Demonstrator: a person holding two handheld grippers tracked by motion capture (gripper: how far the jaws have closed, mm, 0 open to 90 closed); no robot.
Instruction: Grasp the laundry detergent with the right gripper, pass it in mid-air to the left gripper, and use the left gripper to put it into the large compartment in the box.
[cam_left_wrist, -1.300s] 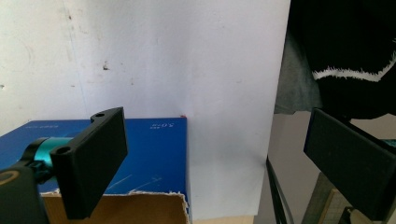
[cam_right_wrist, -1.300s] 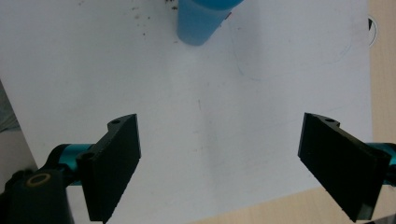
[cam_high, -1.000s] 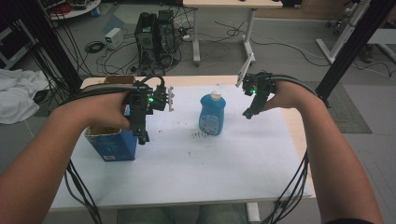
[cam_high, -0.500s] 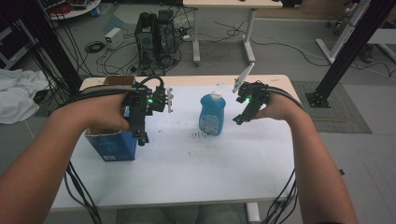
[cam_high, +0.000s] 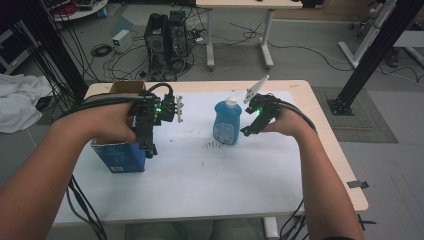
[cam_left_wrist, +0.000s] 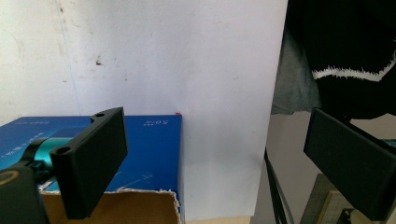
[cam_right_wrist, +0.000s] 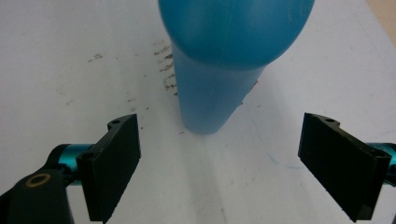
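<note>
grey floor strewn with cables. a second desk stands behind, black frame posts at the right.

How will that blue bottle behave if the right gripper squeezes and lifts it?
The bottle stands tall on a narrow base, so a sideways nudge would probably tip it. Its smooth, rounded plastic looks slippery and may flex under a squeeze. The right gripper is open wide, with the bottle ahead between its jaws, so a centred grip looks feasible.

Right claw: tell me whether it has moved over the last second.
Yes. In the high view the right claw has travelled left across the table toward the upright blue bottle, which has stayed put. Its jaws are open beside the bottle, not touching.
</note>
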